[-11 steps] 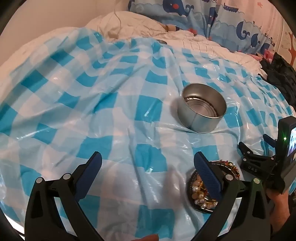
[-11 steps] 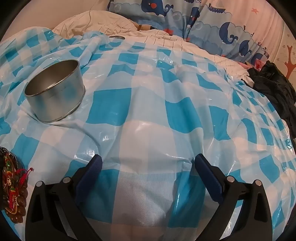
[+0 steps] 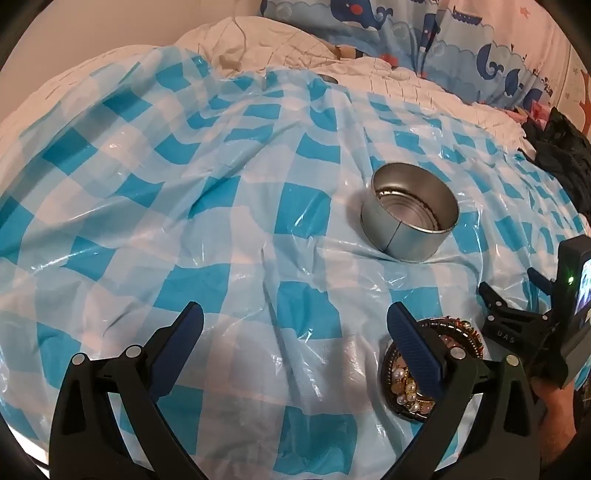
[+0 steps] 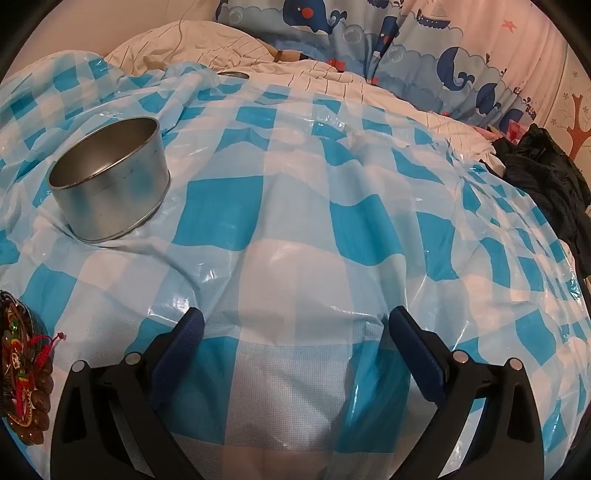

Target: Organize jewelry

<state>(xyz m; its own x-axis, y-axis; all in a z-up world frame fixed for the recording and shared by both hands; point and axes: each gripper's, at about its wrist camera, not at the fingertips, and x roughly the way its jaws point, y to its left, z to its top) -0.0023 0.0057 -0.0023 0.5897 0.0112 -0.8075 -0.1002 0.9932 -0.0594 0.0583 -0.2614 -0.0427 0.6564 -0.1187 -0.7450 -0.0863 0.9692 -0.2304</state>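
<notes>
1. I am holding my left gripper [image 3: 295, 347] spread wide, its blue pads gripping nothing, only checked sheet [image 3: 184, 206] lying between them.
2. I am holding my right gripper [image 4: 295, 347] just as wide and empty, tilting down over a pale square of the sheet.
3. The jewelry [image 3: 428, 373], a heap of bangles, pearls and beads, is lying on the sheet on the near side of the tin [image 3: 410, 214], apart from it; my left gripper's right finger [image 3: 415, 347] is covering part of the heap in the left view, and I cannot tell whether it is touching it.
4. In the right view the heap is showing at the left edge, below the tin, with a red cord running out of it.
5. The tin, round, metal and open-topped, is standing upright on the sheet beyond both grippers; what I am seeing of its inside is looking bare.
6. Right of the tin in the left view, my right gripper's black frame is poking in at the edge, with a hand [image 3: 554, 413] under it.
7. Behind the tin, the sheet is giving way to a white quilt [image 3: 280, 40], then a whale-print pillow [image 4: 332, 22].
8. Far right of the tin, a dark cloth [image 4: 546, 177] is lying bunched at the sheet's edge.
</notes>
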